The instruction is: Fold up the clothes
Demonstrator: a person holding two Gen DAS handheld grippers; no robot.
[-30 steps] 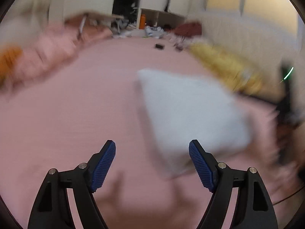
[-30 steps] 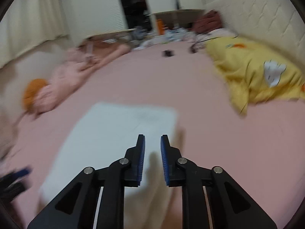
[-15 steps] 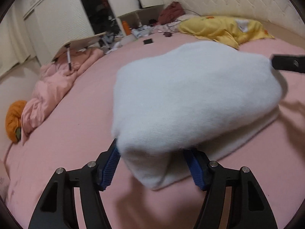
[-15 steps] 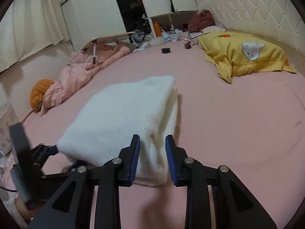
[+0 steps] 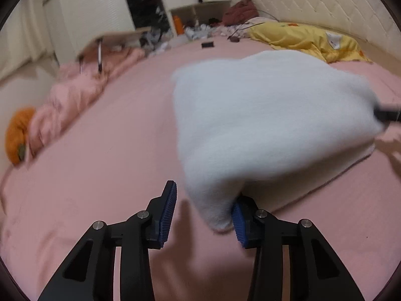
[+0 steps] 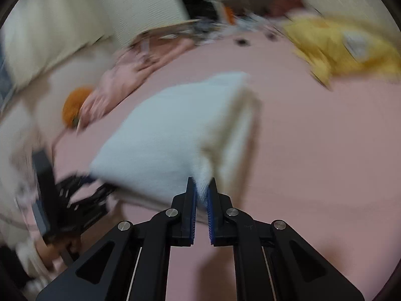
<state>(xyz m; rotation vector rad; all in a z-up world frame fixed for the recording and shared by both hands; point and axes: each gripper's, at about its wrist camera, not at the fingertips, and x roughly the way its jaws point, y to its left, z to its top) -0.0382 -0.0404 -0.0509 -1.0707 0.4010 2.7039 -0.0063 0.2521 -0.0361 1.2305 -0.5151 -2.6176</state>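
Note:
A white fluffy garment [image 5: 263,115] lies folded over on the pink bed, its near edge lifted. My left gripper [image 5: 203,213] has a hanging corner of it between its closing jaws. The right-hand pad [image 5: 236,217] touches the fabric, while the left-hand pad [image 5: 169,209] stands apart from it. In the right wrist view my right gripper [image 6: 201,195] is shut on the other near corner of the garment [image 6: 175,135]. The left gripper [image 6: 75,195] shows blurred at that view's left, under the garment's edge. The right gripper [image 5: 386,115] pokes in at the left wrist view's right edge.
The pink bedsheet [image 5: 100,150] spreads all around. A yellow quilt [image 5: 308,40] lies by the padded headboard [image 5: 313,2]. A pink duvet [image 5: 75,95], an orange object [image 5: 17,135] and a small folding table [image 5: 112,40] line the left side. Clutter sits at the far end.
The garment has gone from lying flat to being raised at its near edge. The right gripper has shut on its corner. The left jaws have narrowed around the other corner.

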